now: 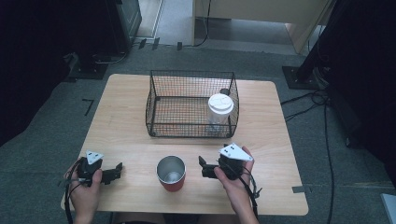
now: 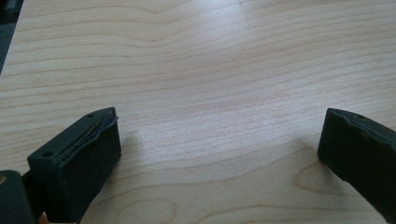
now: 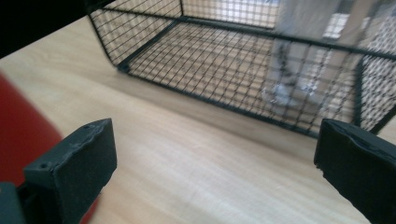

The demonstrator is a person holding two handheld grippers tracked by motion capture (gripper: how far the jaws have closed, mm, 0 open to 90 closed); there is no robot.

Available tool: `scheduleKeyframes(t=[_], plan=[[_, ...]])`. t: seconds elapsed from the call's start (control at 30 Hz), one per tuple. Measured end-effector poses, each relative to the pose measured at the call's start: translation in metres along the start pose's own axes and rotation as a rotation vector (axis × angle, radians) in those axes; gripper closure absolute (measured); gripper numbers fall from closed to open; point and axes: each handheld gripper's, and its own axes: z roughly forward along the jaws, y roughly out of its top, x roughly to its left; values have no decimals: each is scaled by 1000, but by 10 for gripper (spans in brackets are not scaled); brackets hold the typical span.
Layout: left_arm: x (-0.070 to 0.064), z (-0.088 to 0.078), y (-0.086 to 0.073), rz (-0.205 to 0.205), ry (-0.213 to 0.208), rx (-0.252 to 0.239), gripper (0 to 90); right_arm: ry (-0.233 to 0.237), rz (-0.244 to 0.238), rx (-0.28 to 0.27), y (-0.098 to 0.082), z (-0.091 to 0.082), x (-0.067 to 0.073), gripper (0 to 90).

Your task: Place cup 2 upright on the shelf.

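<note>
Two grippers low over the table (image 1: 140, 140), seen from the high view: left gripper (image 1: 116, 171) near the front left corner, right gripper (image 1: 201, 166) right of centre, both pointing inward. Between them, a red cup (image 1: 171, 173) with a metal inside, standing upright and open at the top, near the front edge. Just left of the right gripper's tips, a small gap apart; farther from the left gripper, across a stretch of bare wood. Behind the cup, a black wire basket (image 1: 156, 105) with a clear lidded cup (image 1: 220, 109) upright in its right front corner. Cup axis vertical, so probably a sideways approach, with the right hand (image 1: 233, 179) better placed and nearer.

From the left gripper view: left gripper (image 2: 219, 140) with jaws spread wide, nothing between them but wood grain.

From the right gripper view: right gripper (image 3: 215, 154) likewise spread wide and holding nothing. Red cup (image 3: 23, 135) as a blurred wall at the left edge, just outside the left-hand jaw, not between the two. Ahead, the basket (image 3: 196, 51) and, behind its mesh, the clear cup (image 3: 299, 60). For a grasp, likely a short shift toward the red side, to bring the cup's wall between the jaws.
</note>
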Motion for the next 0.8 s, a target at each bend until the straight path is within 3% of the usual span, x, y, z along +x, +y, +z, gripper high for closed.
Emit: scheduleKeyframes(t=[0.4, 0.8], plan=[[0, 0, 0, 0, 0, 0, 0, 81, -21, 27, -19, 0, 25, 0], [0, 0, 0, 1, 0, 0, 0, 155, -9, 13, -39, -6, 35, 0]])
